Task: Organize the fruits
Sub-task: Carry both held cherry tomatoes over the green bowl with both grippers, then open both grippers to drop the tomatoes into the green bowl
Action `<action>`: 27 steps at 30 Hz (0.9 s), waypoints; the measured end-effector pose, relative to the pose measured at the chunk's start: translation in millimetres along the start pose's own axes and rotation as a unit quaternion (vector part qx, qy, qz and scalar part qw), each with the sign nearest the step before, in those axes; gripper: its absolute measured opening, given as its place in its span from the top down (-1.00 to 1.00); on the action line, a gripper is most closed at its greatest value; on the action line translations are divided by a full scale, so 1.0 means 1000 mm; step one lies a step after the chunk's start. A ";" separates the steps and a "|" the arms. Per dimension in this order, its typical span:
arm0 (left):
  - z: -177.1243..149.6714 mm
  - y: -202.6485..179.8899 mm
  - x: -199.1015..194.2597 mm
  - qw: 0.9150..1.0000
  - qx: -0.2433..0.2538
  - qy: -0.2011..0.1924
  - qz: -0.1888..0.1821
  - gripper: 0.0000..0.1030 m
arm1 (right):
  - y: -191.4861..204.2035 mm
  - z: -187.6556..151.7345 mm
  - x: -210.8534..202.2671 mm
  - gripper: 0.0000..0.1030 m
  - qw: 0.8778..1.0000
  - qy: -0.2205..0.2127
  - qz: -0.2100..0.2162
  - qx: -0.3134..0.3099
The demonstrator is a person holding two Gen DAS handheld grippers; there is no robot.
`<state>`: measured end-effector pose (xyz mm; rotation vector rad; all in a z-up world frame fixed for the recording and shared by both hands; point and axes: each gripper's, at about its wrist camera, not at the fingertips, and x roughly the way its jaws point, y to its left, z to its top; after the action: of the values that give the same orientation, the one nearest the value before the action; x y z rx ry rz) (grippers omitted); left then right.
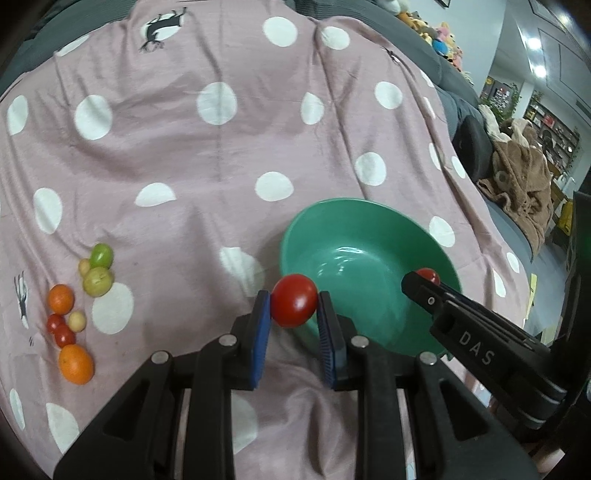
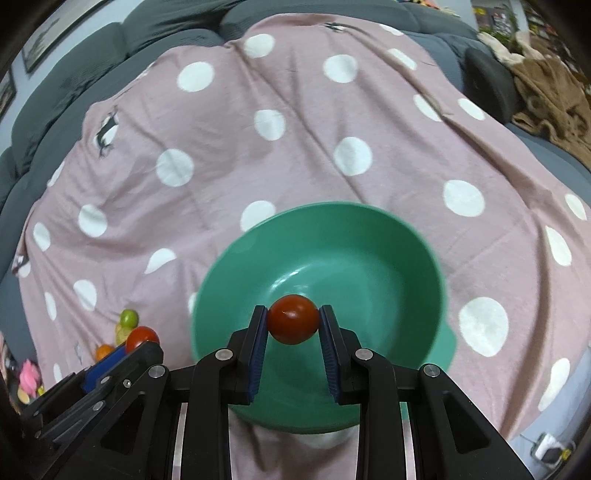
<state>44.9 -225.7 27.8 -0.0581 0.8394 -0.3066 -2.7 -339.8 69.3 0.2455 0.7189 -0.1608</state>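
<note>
My left gripper [image 1: 294,308] is shut on a red tomato [image 1: 294,305] and holds it just left of the green bowl [image 1: 369,221]. My right gripper [image 2: 293,320] is shut on another red tomato [image 2: 293,318] and holds it over the inside of the green bowl [image 2: 258,251]. The bowl looks empty. In the left wrist view the right gripper [image 1: 424,282] comes in over the bowl from the right with its tomato [image 1: 428,275]. In the right wrist view the left gripper and its tomato [image 2: 142,338] show at the lower left.
A pile of fruit lies at the left on the pink polka-dot cloth [image 1: 221,155]: two oranges [image 1: 75,363], small red tomatoes [image 1: 61,330], green fruits [image 1: 98,280] and pale ones. A dark grey sofa [image 2: 166,29] runs behind; a brown blanket [image 1: 524,177] lies at the right.
</note>
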 end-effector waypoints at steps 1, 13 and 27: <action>0.001 -0.003 0.002 1.000 0.001 0.001 -0.002 0.53 | -0.001 0.000 0.000 0.43 1.000 0.000 -0.001 0.003; 0.003 -0.019 0.027 0.999 0.002 0.028 -0.036 0.52 | -0.020 0.001 0.007 0.43 0.999 0.010 -0.020 0.027; -0.001 0.015 0.005 0.997 -0.064 0.014 -0.052 -0.24 | -0.017 0.002 0.006 -0.07 0.999 -0.006 -0.001 0.040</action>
<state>50.9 -212.5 20.4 -0.2174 0.8837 -0.3522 -1.4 -357.3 63.6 0.3197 0.7008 -0.1935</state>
